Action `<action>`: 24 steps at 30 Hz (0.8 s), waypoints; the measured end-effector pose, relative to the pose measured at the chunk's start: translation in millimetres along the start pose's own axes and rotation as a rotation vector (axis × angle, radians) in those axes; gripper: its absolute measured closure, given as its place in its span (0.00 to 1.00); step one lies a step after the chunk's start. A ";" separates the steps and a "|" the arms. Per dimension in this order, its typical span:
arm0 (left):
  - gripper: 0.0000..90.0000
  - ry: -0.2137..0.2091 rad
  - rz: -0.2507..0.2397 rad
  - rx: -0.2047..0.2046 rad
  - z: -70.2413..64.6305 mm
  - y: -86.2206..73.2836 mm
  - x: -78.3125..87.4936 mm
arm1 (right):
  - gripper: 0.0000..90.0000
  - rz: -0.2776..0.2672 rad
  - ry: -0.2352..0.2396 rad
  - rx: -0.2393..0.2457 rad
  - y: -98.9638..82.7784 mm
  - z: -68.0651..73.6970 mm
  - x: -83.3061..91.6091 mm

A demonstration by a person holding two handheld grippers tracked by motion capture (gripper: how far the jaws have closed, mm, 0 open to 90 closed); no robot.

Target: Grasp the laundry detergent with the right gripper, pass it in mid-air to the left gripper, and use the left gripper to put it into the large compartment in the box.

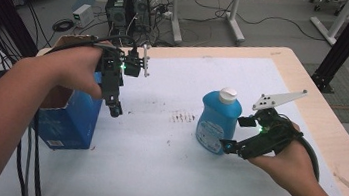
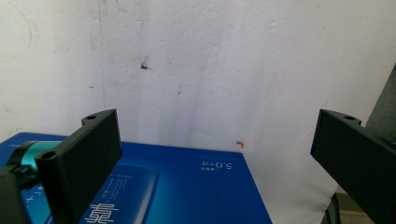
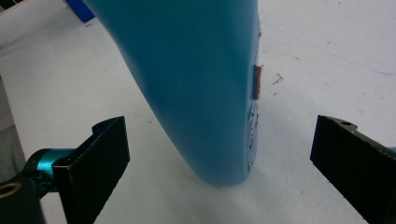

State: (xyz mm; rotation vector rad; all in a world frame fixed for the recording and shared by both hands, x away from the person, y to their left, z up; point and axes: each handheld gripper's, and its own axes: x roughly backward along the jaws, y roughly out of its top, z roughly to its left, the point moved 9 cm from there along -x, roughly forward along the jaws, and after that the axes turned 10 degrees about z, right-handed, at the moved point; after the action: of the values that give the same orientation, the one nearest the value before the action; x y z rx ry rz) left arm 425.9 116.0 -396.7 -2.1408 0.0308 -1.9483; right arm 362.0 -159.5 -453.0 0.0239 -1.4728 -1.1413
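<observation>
We see surface (image 1: 164, 167) white, stained — bottle (image 1: 217, 121) upright | left gripper (image 1: 116, 108) released above box (image 1: 66, 122) | right gripper (image 1: 229, 147) released — straddling bottle | cables (image 1: 209, 6) on floor (image 1: 273, 19)

Even, soft indoor light falls from above, leaving only faint shadows on the white paper-covered table (image 1: 164, 167). The high view is slightly soft and grainy, darker toward its upper left. In the right gripper view the glossy blue plastic bottle (image 3: 196, 84) looks blurred up close.
</observation>
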 end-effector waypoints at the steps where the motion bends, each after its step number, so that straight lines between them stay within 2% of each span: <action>1: 0.02 0.000 -0.001 0.002 -0.3 0.1 -0.2 | 0.04 0.001 0.002 -0.010 -0.6 0.0 -2.7; 7: 0.02 -0.002 0.001 0.001 -1.2 0.4 -0.4 | 0.04 -0.024 0.018 -0.042 -1.8 -0.7 -15.5; 9: 0.02 -0.001 0.001 -0.001 -1.3 0.2 -0.3 | 0.04 -0.047 0.035 -0.068 -0.8 -1.6 -18.1; 15: 0.02 0.002 0.002 -0.003 -1.0 -0.4 0.2 | 0.04 -0.093 0.027 -0.088 3.5 -2.5 -25.4; 24: 0.02 0.002 0.006 -0.002 -1.7 -3.4 0.7 | 0.04 -0.120 0.008 -0.097 7.8 -2.7 -33.5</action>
State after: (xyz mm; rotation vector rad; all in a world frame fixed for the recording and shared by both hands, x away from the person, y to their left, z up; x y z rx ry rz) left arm 423.8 118.9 -395.2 -2.1373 0.0393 -1.9477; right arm 378.3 -137.0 -473.6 0.0507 -1.4229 -1.3071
